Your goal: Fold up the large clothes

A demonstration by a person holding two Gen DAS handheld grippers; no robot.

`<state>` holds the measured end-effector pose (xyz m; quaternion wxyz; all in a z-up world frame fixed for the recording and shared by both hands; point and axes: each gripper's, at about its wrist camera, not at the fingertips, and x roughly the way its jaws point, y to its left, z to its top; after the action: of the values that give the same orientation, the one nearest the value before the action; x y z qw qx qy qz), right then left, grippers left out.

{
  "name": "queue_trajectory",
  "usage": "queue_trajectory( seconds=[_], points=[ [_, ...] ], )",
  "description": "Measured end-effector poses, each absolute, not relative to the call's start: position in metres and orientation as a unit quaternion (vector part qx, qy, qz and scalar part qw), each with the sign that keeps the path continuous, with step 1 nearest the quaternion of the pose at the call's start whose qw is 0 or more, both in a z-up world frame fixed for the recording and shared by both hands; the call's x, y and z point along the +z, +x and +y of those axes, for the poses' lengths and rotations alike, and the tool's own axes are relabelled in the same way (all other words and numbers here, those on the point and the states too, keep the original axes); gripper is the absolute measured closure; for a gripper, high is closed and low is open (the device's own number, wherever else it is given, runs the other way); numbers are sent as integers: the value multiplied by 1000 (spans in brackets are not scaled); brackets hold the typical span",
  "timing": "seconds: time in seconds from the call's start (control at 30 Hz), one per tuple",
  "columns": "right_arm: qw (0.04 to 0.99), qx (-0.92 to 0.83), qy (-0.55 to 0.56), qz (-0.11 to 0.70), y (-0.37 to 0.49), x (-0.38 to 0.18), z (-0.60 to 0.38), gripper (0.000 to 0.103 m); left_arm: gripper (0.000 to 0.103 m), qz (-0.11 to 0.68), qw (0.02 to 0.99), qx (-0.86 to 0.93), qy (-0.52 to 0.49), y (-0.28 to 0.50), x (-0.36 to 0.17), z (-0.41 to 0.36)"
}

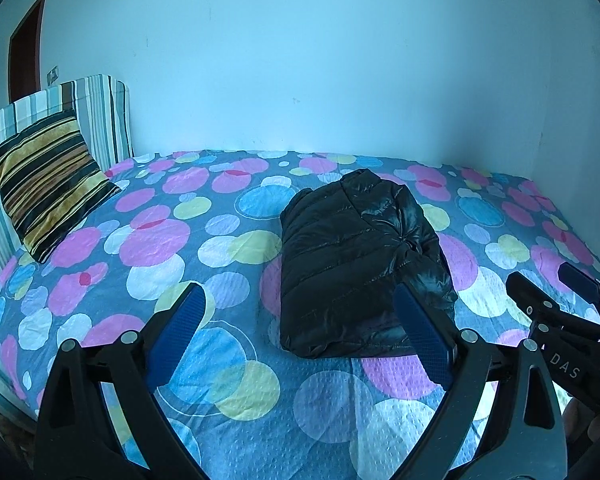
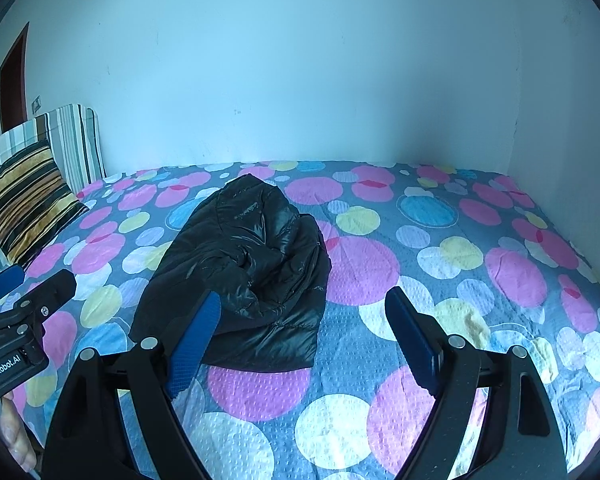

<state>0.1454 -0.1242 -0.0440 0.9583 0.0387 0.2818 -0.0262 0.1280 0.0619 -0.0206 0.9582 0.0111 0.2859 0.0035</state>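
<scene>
Fingers (image 1: 198, 300) of both my grippers hang released and empty above the bed (image 1: 228, 400); black puffer jacket (image 1: 360, 264) lies folded just ahead between them, long axis running away, equally near both.

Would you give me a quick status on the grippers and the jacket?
Left gripper open, empty. Right gripper open, empty. Black jacket lies folded on the bedspread. Nothing in the way.

black jacket (image 1: 356, 264), polka-dot bedspread (image 1: 204, 240)

Glossy quilted jacket (image 1: 356, 264), dimpled cloth bedspread (image 1: 204, 248)
</scene>
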Motion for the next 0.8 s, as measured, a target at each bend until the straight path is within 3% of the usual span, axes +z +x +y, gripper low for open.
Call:
queue_trajectory(
  seconds=[0.8],
  points=[
    [958,-30,39,281,145,-44,-127,20,7,291,957,6,15,127,-20,56]
  ],
)
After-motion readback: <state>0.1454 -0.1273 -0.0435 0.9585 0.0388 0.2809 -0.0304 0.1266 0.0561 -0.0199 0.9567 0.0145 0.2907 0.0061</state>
